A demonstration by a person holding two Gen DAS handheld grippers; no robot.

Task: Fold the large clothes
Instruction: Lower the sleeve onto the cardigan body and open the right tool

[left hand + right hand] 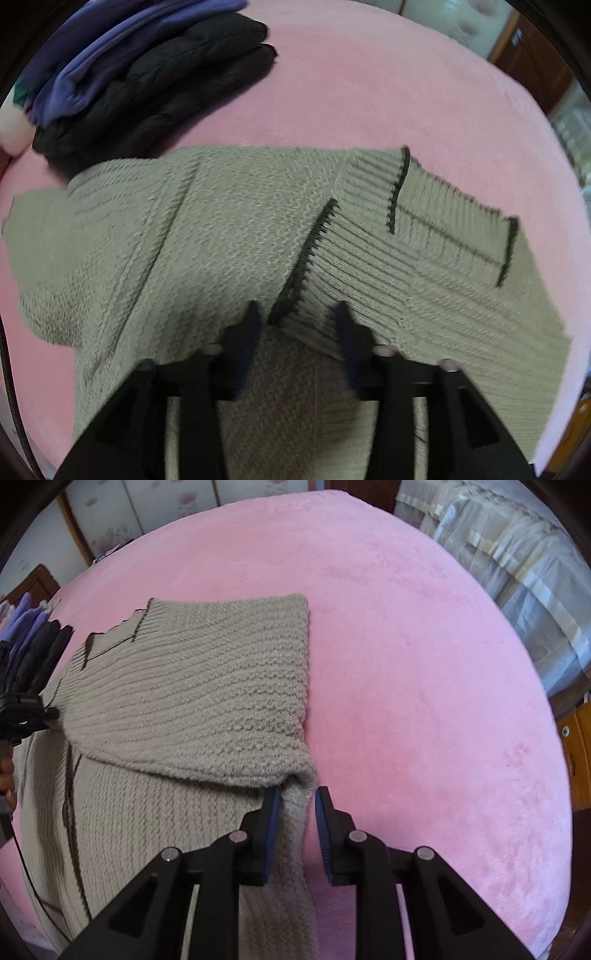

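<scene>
While the fold sits loose:
sweater: on pink blanket, cuff at 12 o'clock of left gripper, jaws apart, empty.
right gripper: narrow gap, straddling fold corner; grip unclear.
risk: thick knit springs back, sleeve slides off.

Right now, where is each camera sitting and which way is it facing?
Left wrist: on the left claw, looking steeply down at the beige knit sweater, open fingers over a ribbed cuff.
Right wrist: on the right claw, looking down at the sweater's folded edge, fingers apart around it; a hand shows far left.
Shared: sweater, pink blanket, folded dark clothes.
</scene>
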